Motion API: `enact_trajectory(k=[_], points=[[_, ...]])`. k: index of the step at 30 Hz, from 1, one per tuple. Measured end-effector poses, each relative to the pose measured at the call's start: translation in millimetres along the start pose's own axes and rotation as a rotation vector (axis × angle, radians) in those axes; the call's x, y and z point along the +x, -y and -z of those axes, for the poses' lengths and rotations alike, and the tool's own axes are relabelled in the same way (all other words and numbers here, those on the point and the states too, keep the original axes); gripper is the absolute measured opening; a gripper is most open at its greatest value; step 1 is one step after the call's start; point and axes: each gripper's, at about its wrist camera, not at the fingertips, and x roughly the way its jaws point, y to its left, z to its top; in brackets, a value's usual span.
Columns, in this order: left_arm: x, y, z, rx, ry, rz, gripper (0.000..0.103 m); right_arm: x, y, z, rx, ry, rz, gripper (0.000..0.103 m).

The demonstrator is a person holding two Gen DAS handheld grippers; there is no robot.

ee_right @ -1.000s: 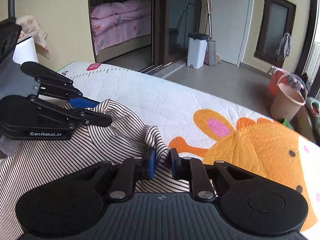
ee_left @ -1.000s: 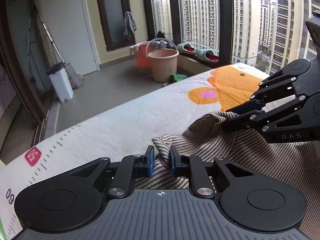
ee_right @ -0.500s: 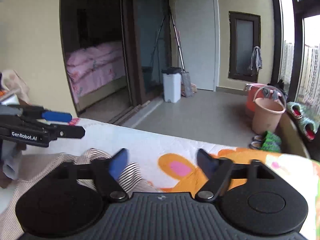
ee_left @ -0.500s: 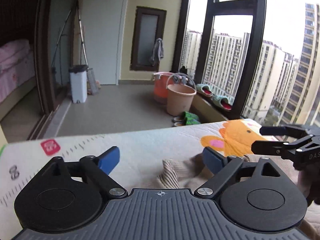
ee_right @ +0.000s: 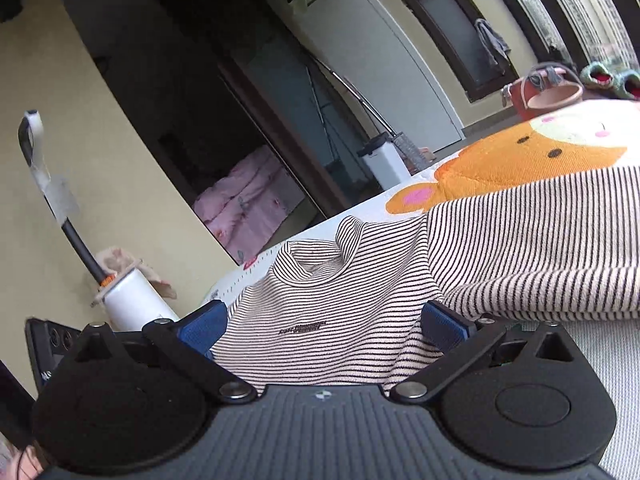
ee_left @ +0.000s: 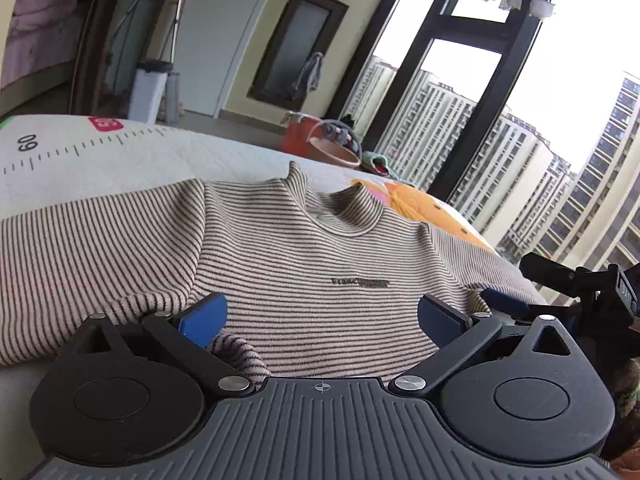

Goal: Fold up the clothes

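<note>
Lying spread face-up on the quilted cartoon mat: striped mock-neck sweater, collar away, sleeves out to both sides. Hovering low at the hem, left gripper gaping wide, gripping nothing. Right gripper likewise splayed and empty. Looking soft, light, floppy knit, probably sagging when lifted. Likely pinching best at a shoulder seam or hem corner.
</note>
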Motion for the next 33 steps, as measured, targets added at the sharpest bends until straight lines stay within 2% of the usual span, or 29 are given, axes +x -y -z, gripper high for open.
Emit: enact_trajectory(k=[4,11,25,30,31,33], points=[[-6,-7,4,-0.056,0.033,0.013,0.103,-12,16,-2,0.115,0.044,-0.053,0.103],[-1,1,5,-0.018,0.007,-0.028,0.103,-13,24,-3,0.131,0.036,-0.068,0.103],[-2,-1,7,-0.033,0.012,-0.018,0.103,-4,22,-5,0.14,0.027,-0.069,0.103],[-6,-2,2,-0.022,-0.012,-0.002,0.103,-2,24,-7,0.14,0.014,-0.066,0.103],[-12,0,0,0.002,-0.003,0.0,0.103,-3,21,-9,0.129,0.009,-0.052,0.103],[-29,2,-5,0.068,0.03,-0.005,0.103,-10,5,-11,0.034,0.004,0.038,0.103]])
